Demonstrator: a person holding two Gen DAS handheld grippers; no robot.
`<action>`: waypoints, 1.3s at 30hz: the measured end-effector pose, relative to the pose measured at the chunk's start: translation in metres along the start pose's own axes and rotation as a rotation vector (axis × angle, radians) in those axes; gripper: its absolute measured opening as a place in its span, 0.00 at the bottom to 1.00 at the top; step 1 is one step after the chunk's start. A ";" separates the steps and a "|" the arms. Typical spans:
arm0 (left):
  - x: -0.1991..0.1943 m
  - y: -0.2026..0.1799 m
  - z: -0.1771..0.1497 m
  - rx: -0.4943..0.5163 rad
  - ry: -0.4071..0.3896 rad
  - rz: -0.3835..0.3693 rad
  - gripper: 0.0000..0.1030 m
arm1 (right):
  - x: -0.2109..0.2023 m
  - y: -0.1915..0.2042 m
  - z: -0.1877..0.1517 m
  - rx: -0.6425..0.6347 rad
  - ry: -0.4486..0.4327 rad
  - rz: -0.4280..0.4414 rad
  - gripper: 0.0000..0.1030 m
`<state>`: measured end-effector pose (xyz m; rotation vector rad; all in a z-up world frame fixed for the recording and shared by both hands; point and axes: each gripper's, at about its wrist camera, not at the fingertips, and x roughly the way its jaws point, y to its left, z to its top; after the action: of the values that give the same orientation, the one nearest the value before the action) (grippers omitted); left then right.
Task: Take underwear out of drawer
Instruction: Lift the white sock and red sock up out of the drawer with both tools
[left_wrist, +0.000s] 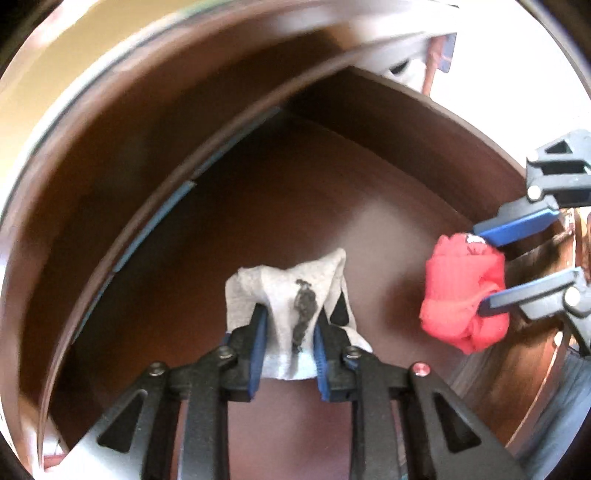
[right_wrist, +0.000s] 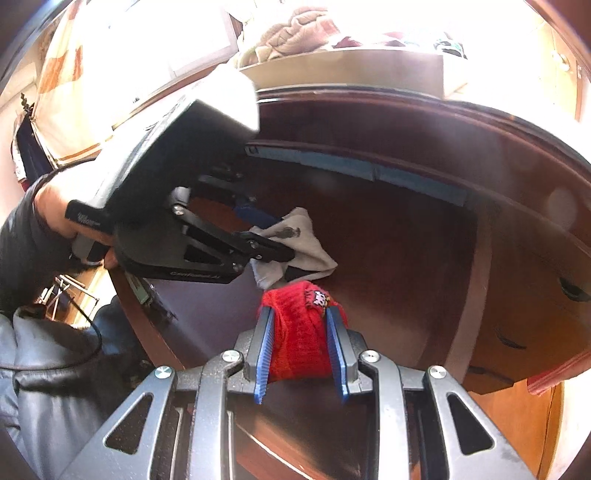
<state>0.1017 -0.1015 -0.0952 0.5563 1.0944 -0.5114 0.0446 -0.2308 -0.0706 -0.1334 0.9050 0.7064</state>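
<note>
Inside the dark brown wooden drawer (left_wrist: 406, 122) my left gripper (left_wrist: 291, 314) is shut on a grey piece of underwear (left_wrist: 303, 273) with a dark print, which bunches up between the blue pads. In the right wrist view the same gripper (right_wrist: 280, 236) reaches in from the left, clamped on the grey cloth (right_wrist: 310, 247). My right gripper (right_wrist: 299, 312) is shut on a bunched red piece of underwear (right_wrist: 295, 350) with a small patch on it. The left wrist view shows that red bundle (left_wrist: 458, 288) at the right, held by the right gripper (left_wrist: 480, 269) near the drawer's side wall.
A blue strip (right_wrist: 369, 170) runs along the drawer's back edge. The drawer floor (right_wrist: 399, 266) around both garments is bare wood. Folded blankets (right_wrist: 295, 29) lie on top of the furniture. A hand in a dark sleeve (right_wrist: 26, 236) holds the left gripper.
</note>
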 end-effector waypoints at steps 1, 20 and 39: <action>-0.003 0.002 -0.003 -0.010 -0.011 0.008 0.21 | 0.002 0.001 0.002 -0.003 -0.004 -0.005 0.29; -0.033 0.015 -0.040 -0.284 -0.217 0.056 0.20 | 0.022 0.008 0.051 0.011 -0.098 0.028 0.29; -0.050 -0.016 -0.070 -0.355 -0.381 0.157 0.20 | -0.002 0.008 0.029 0.056 -0.256 0.020 0.29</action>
<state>0.0254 -0.0632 -0.0762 0.2168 0.7457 -0.2615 0.0585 -0.2142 -0.0497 0.0162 0.6813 0.6981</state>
